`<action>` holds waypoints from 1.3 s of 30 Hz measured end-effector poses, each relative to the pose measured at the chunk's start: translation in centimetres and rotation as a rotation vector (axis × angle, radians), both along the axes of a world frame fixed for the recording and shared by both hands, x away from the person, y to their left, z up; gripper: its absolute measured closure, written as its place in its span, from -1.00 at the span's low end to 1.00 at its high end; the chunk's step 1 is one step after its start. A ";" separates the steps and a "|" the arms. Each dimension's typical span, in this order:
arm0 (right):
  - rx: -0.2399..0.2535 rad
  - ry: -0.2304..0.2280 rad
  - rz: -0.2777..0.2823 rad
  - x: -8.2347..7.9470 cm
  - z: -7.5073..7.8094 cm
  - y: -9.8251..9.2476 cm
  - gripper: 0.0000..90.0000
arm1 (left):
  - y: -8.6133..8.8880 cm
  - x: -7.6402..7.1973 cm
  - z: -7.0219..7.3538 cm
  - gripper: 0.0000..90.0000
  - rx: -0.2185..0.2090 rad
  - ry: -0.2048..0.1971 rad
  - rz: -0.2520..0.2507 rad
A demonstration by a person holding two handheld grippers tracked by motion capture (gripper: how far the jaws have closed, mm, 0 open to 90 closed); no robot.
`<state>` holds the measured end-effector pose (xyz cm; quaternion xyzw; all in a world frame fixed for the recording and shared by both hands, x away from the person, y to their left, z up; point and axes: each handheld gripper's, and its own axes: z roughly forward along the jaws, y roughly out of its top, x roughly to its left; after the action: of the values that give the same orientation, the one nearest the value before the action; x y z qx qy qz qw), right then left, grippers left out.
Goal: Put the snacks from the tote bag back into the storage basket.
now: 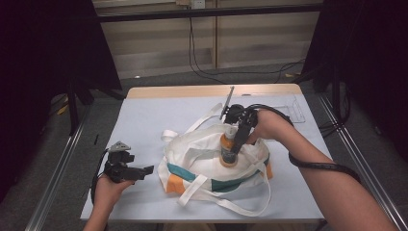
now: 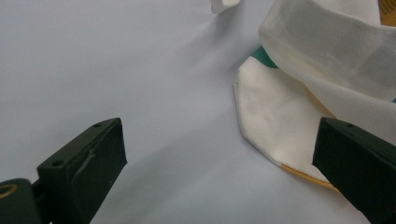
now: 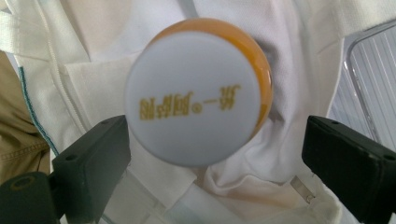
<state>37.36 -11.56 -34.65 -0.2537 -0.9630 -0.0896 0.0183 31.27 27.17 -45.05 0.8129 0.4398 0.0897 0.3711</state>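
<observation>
High view: an orange bottle [image 1: 228, 152] with a white cap [image 1: 231, 131] stands upright on a white tote bag [image 1: 207, 159] that lies crumpled on the pale surface [image 1: 144, 120]. The bag carries teal and orange bands along its near edge, and its long white straps [image 1: 231, 204] trail toward the person's side. The right gripper [image 1: 236, 144] comes down from the far side over the bottle, its jaws on either side of the bottle's upper part.

Right gripper view looks straight down on the cap [image 3: 192, 98], which bears a short line of gold characters with a small ® mark in the middle; they are blurred and I cannot read them. The orange body [image 3: 259, 65] shows past the cap's edge. The jaws stand wide, the left one close against the cap, the right one well apart from it. A clear ribbed tray [image 3: 369, 88] lies beside the bag.

The left gripper [image 1: 144, 171] rests on the surface just beside the bag's near-left corner [image 2: 275, 121], jaws spread wide and holding nothing.
</observation>
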 end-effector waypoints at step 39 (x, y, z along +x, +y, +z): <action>-0.005 0.027 0.027 1.0 -1.3 2.0 -0.59 | 0.5 -0.1 -0.2 -0.94 -0.002 0.009 0.018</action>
<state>38.35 -9.56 -35.97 -0.2420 -0.9662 -0.0834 0.0318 31.13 27.69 -45.21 0.8089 0.4489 0.0887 0.3691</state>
